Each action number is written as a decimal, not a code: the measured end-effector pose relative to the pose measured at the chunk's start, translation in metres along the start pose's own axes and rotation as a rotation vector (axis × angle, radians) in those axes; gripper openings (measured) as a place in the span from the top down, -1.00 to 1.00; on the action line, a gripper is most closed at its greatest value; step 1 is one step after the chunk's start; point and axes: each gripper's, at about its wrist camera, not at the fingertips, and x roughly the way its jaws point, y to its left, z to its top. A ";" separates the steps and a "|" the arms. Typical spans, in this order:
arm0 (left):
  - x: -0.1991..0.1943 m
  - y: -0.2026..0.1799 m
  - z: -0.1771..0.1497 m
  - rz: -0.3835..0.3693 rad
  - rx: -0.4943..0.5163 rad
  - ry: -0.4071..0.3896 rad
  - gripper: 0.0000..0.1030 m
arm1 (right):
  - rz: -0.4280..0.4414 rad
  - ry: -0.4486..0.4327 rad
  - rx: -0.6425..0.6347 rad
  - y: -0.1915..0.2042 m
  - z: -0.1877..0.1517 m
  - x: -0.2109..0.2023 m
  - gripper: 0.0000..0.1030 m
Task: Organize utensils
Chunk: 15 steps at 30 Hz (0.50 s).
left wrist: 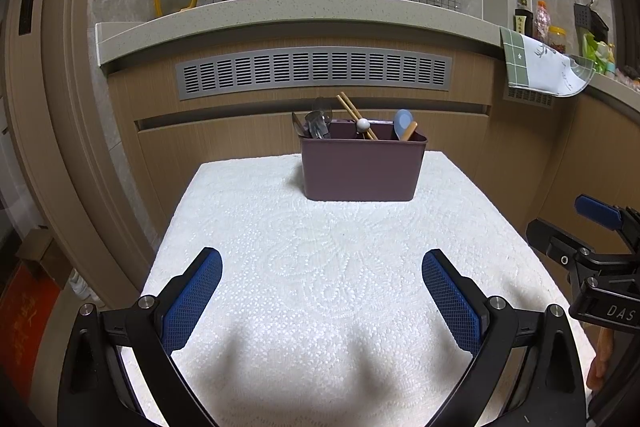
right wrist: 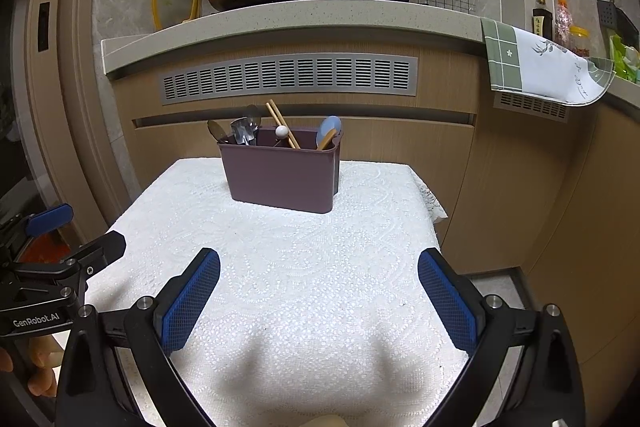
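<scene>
While both tools hover over the near part of the white cloth (left wrist: 320, 267), left gripper (left wrist: 322, 291) and right gripper (right wrist: 319, 291) hold nothing, jaws wide apart. Utensil caddy (left wrist: 362, 171): far end of the cloth, holding metal spoons (left wrist: 316, 125), chopsticks (left wrist: 354, 113), blue spoon (left wrist: 402, 123). Risk: a careless reach could topple it. Only the right view shows the cloth's lace corner (right wrist: 434, 205).

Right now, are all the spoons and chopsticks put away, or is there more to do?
It looks done. The metal spoons, chopsticks and blue spoon stand in the purple holder. The left gripper and right gripper are open and empty. Nothing lies loose on the white cloth.
</scene>
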 end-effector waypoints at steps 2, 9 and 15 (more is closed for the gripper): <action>0.000 0.000 0.000 -0.001 0.001 0.001 -0.94 | 0.000 0.001 0.000 0.000 0.000 0.000 -0.92; 0.000 0.001 0.000 -0.001 -0.001 -0.002 -0.94 | 0.001 0.003 0.001 0.000 0.000 0.000 -0.93; -0.001 0.000 0.000 -0.002 0.001 -0.002 -0.94 | 0.004 0.004 -0.001 0.001 0.001 -0.001 -0.95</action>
